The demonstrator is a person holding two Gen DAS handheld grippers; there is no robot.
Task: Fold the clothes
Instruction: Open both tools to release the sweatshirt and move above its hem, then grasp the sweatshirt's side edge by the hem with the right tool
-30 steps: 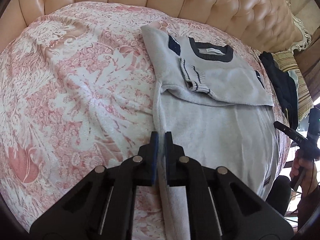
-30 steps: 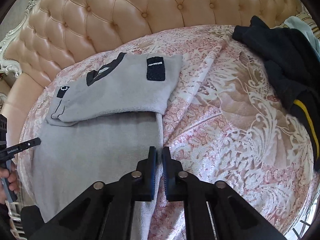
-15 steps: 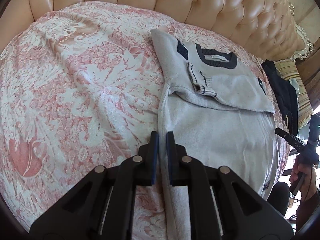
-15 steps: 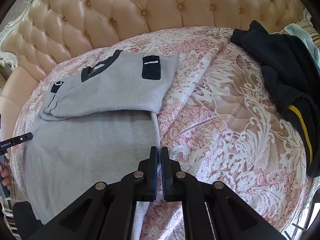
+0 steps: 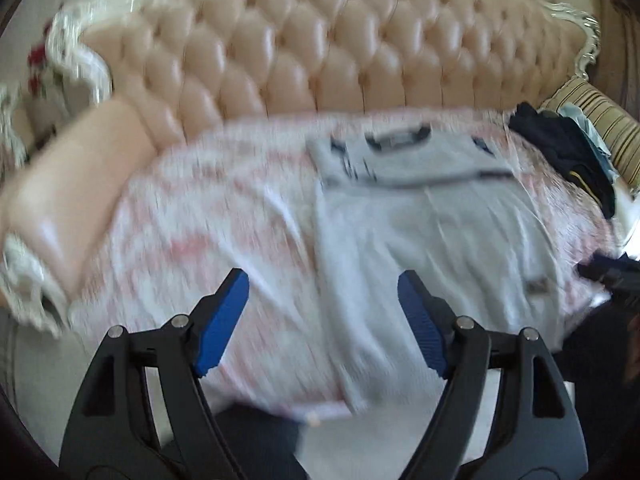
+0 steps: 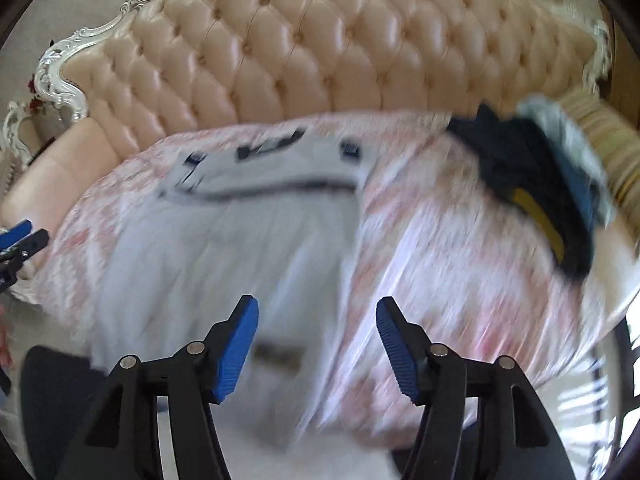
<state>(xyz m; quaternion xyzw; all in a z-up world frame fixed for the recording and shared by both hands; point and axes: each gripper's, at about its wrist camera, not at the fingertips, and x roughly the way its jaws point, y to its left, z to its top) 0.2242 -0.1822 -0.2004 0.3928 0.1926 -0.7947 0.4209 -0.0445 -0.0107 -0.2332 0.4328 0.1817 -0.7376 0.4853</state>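
Note:
A grey sweater (image 5: pixel 432 232) with dark collar and patches lies flat on the pink patterned cover, its upper part folded down; it also shows in the right wrist view (image 6: pixel 224 240). My left gripper (image 5: pixel 323 312) is open and empty, pulled back near the sweater's lower left side. My right gripper (image 6: pixel 317 334) is open and empty, pulled back above the sweater's lower right edge. Both views are motion-blurred.
A tufted peach headboard (image 5: pixel 304 60) runs behind the pink floral cover (image 5: pixel 200 220). A pile of dark clothes (image 6: pixel 532 184) and a striped pillow (image 5: pixel 600 128) lie at the right. The cover's front edge (image 6: pixel 440 412) is close below the grippers.
Both grippers have opened and let go of the sweater's side edges. Both have pulled back and up from the bed, so more of the headboard shows.

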